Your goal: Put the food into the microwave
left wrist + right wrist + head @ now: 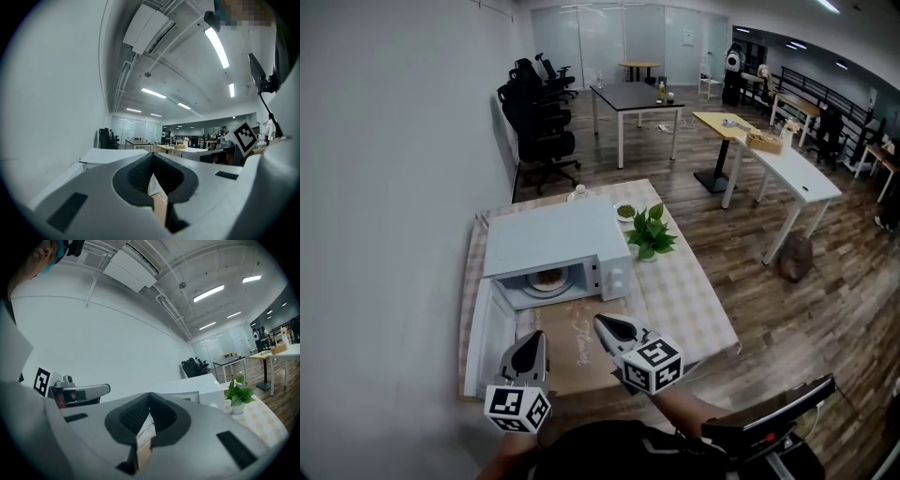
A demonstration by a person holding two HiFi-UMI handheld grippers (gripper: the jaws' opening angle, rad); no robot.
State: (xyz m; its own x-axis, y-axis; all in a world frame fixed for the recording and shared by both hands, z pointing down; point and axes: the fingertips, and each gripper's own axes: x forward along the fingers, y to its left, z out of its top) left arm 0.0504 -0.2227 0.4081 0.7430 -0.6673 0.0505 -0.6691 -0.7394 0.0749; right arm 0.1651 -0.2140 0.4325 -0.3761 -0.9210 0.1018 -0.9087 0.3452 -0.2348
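Note:
The white microwave (553, 239) stands on the table with its door (492, 337) swung open toward the front left. A plate of food (548, 278) sits inside the cavity. My left gripper (532, 342) hovers in front of the open door, shut and empty. To its right, my right gripper (605, 323) is held just before the microwave's control panel, also shut with nothing in it. In the left gripper view the jaws (152, 157) meet at their tips, with the microwave's top (112, 155) beyond. The right gripper view shows its shut jaws (150, 397) and the microwave (187, 387).
A potted green plant (650, 232) stands right of the microwave, with a small green bowl (626, 213) behind it. A checked cloth covers the table (694, 300), and a brown mat (581, 352) lies at the front. Office chairs and desks stand farther back.

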